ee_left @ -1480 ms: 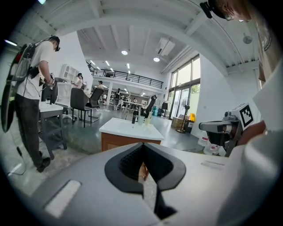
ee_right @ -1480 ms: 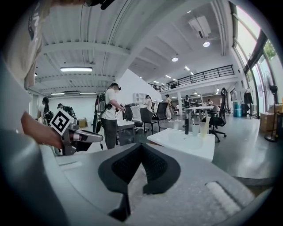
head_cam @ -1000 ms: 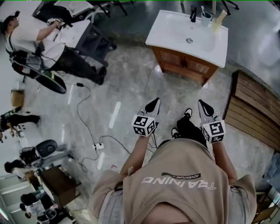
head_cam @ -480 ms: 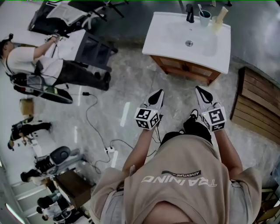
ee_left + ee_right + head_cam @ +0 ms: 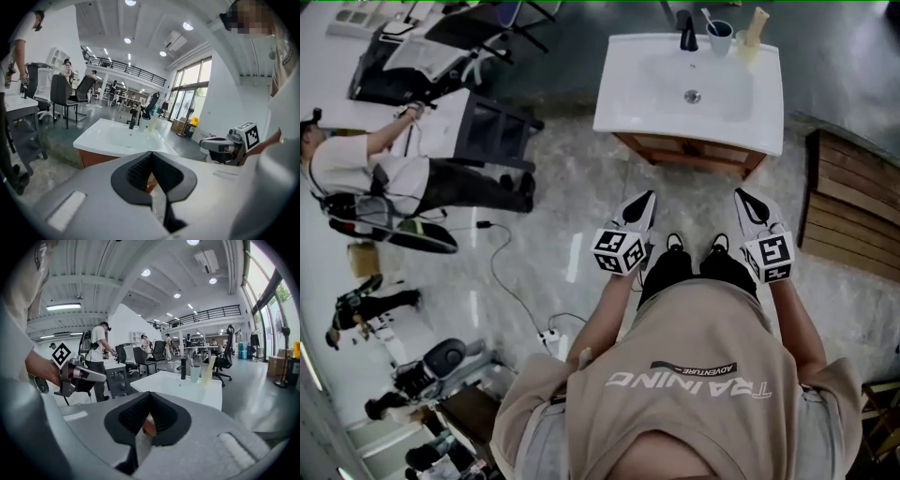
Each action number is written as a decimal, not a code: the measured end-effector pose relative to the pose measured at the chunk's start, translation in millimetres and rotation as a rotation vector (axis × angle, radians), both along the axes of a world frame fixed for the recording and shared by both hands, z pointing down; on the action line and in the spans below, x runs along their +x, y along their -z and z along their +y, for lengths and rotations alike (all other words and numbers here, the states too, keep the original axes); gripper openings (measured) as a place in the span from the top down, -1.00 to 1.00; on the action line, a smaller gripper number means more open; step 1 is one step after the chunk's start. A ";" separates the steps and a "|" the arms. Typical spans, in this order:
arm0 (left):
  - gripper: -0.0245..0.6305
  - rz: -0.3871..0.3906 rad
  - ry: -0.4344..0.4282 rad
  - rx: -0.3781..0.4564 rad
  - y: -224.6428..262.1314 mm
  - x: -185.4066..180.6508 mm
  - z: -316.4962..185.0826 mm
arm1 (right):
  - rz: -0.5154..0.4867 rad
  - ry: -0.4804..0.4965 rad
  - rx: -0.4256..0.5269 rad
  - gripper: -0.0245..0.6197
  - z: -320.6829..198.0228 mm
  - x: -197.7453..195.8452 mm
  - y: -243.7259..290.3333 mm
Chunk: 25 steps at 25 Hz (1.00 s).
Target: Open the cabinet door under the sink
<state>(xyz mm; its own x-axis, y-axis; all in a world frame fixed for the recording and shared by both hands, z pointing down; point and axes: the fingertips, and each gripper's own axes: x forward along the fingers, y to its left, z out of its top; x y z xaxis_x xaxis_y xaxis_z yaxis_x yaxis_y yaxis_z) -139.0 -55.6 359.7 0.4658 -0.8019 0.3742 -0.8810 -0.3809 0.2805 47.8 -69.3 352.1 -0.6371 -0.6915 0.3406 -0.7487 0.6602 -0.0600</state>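
Note:
The vanity stands ahead of me: a white sink top [image 5: 722,112] on a wooden cabinet [image 5: 684,156] whose doors are closed, as far as the thin strip of front in the head view tells. My left gripper [image 5: 646,198] and right gripper [image 5: 742,196] are held side by side short of the cabinet, both shut and holding nothing. In the left gripper view the shut left gripper [image 5: 151,153] points at the sink top [image 5: 112,138] and the cabinet [image 5: 93,158]. The right gripper [image 5: 149,394], also shut, faces the sink top [image 5: 178,386] from the right.
A black faucet [image 5: 685,32], a cup [image 5: 719,38] and a pale bottle [image 5: 755,26] stand at the back of the sink. A slatted wooden platform [image 5: 853,216] lies to the right. A person [image 5: 366,173] works at a desk [image 5: 492,127] to the left. A cable and power strip [image 5: 548,337] lie on the floor.
I have walked toward the vanity, so it sits closer and more centred. Both grippers moved forward with me and stayed shut.

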 end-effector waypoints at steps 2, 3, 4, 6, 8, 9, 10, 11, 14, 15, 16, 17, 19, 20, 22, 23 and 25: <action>0.88 -0.007 -0.043 0.006 0.8 2.1 -9.3 | 0.006 -0.037 0.010 0.92 -1.9 3.0 3.3; 0.88 -0.009 -0.067 0.011 2.0 3.1 -13.8 | 0.007 -0.055 0.020 0.92 -1.9 2.9 6.8; 0.88 -0.010 -0.090 0.019 3.8 4.2 -18.6 | 0.007 -0.075 0.030 0.92 -1.8 2.6 11.1; 0.88 -0.010 -0.135 0.035 10.0 5.7 -28.1 | 0.004 -0.120 0.044 0.92 -0.7 2.1 18.7; 0.88 -0.013 -0.171 0.057 18.3 5.7 -38.1 | 0.000 -0.162 0.043 0.92 0.6 1.8 21.5; 0.88 -0.013 -0.187 0.068 22.2 5.1 -43.8 | -0.001 -0.178 0.040 0.92 0.5 0.9 21.7; 0.88 -0.011 -0.200 0.077 24.9 3.9 -48.7 | -0.003 -0.193 0.038 0.92 0.8 -1.0 22.1; 0.88 -0.005 -0.211 0.080 26.0 2.1 -52.1 | -0.006 -0.207 0.037 0.92 2.0 -3.8 23.3; 0.88 0.011 -0.234 0.060 16.2 -4.0 -55.2 | -0.009 -0.243 0.044 0.92 8.3 -11.9 28.8; 0.88 0.013 -0.240 0.044 8.8 -4.9 -54.7 | -0.011 -0.255 0.041 0.92 10.5 -13.1 28.3; 0.88 0.015 -0.245 0.026 0.5 -5.3 -53.8 | -0.013 -0.266 0.032 0.92 12.8 -13.9 26.1; 0.88 0.014 -0.249 0.009 -7.6 -5.2 -53.3 | -0.014 -0.273 0.021 0.92 14.9 -14.5 22.7; 0.88 0.020 -0.253 -0.023 -21.3 -3.5 -52.2 | 0.000 -0.270 -0.002 0.92 19.6 -15.1 13.9; 0.88 0.035 -0.252 -0.041 -26.8 -1.6 -51.1 | 0.013 -0.260 -0.013 0.92 22.0 -15.2 9.2; 0.88 0.107 -0.242 -0.089 -35.7 4.1 -48.2 | 0.032 -0.239 -0.039 0.92 25.8 -14.9 -0.8; 0.88 0.160 -0.233 -0.117 -39.8 7.5 -46.6 | 0.038 -0.232 -0.053 0.92 27.3 -14.2 -5.8; 0.88 0.273 -0.210 -0.174 -50.4 14.3 -45.5 | 0.042 -0.228 -0.073 0.92 28.4 -11.5 -15.1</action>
